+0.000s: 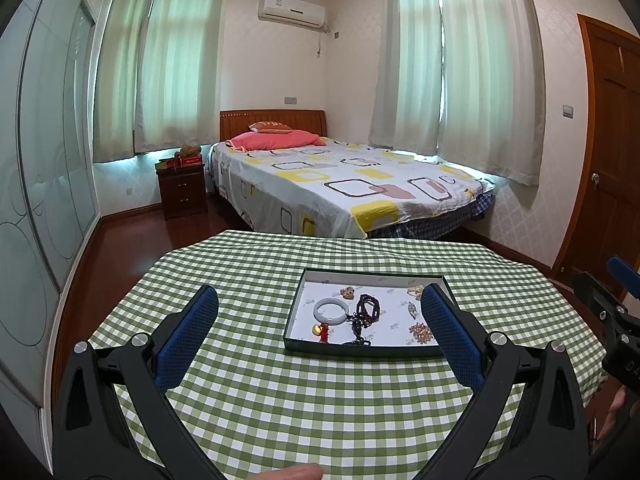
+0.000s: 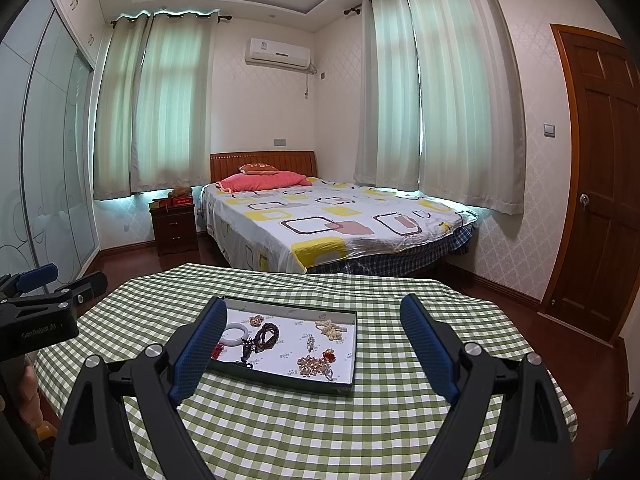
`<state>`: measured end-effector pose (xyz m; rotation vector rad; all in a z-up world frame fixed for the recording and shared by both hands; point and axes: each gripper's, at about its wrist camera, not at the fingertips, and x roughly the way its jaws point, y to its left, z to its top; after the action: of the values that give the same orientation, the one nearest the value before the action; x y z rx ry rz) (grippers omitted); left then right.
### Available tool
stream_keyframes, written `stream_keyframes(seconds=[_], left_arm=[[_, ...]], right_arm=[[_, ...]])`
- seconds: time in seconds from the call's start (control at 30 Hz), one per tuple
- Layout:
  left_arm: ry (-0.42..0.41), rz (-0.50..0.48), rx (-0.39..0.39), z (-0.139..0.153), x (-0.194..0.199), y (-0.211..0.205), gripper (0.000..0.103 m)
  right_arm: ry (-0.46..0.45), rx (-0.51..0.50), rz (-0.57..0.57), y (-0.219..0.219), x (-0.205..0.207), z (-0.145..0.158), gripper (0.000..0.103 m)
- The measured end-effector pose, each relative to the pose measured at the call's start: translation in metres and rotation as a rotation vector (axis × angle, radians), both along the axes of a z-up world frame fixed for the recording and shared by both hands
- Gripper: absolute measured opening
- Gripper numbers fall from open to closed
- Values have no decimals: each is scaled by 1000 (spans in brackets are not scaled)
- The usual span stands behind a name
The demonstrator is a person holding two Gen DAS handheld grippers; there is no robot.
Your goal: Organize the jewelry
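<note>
— What do you get on the left wrist view?

— My left hand-held gripper (image 1: 318, 304) hangs above the worktop (image 1: 248, 400) with its jaws spread wide and nothing between them. The tray (image 1: 298, 312) lies flat on the checked cloth, long axis running left to right, just right of centre. In it I see a pale bangle (image 1: 329, 310), a dark bead strand (image 1: 366, 312) stretched roughly front to back, and a red and gold charm (image 1: 322, 331). My right finger (image 1: 448, 332) covers the tray's right end, so the small gold cluster (image 1: 420, 332) is half hidden. The other gripper is cut off at the right edge.

— And the right wrist view?

— My right hand-held gripper (image 2: 310, 328) is also spread wide, holding nothing. Here the tray's long axis is skewed, the far end to the left. My left finger (image 2: 200, 344) hides its left edge and part of the bangle. The small pieces are too blurred to name.
</note>
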<state>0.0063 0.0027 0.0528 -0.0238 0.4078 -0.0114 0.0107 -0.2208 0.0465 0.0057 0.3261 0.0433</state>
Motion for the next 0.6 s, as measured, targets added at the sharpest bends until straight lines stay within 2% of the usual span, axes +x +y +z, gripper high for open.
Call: stream_keyframes(seconds=[0.33,0.6], left_arm=[[11,-44,-5,-5,3,-3,99],[45,-26,-15,-14,13,1,99]], right_arm=[[9,2,4,1,1,-2,86],[7,5,4,0,4,-5,86]])
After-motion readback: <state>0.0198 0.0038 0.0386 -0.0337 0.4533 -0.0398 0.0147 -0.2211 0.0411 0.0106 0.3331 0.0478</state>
